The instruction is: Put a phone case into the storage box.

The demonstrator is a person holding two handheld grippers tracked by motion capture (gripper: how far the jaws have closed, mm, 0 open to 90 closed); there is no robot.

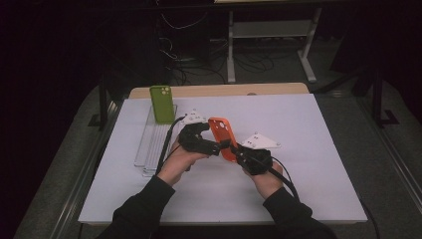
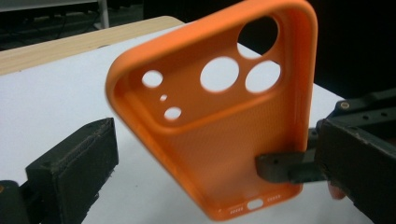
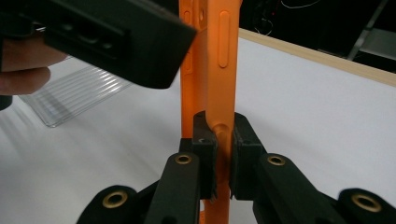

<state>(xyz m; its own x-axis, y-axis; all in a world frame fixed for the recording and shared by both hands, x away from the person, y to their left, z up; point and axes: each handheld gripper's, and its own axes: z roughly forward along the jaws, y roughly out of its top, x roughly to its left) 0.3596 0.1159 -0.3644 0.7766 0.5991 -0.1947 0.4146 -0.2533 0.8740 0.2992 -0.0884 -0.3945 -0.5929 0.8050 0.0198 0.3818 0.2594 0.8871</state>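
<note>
High view: the right tongs (image 1: 234, 148) are clamping the lower edge of an orange phone case (image 1: 222, 137), holding it upright above the white counter (image 1: 298, 164). The right gripper view is showing both pads pinching the case's side wall (image 3: 219, 93), its long axis rising straight away from them. The left tongs (image 1: 215, 147) are standing open, one jaw on each side of the case (image 2: 219, 135), gripping nothing. Behind, a green case (image 1: 162, 103) is leaning in a clear rack (image 1: 149, 149), presumably the destination.
</note>
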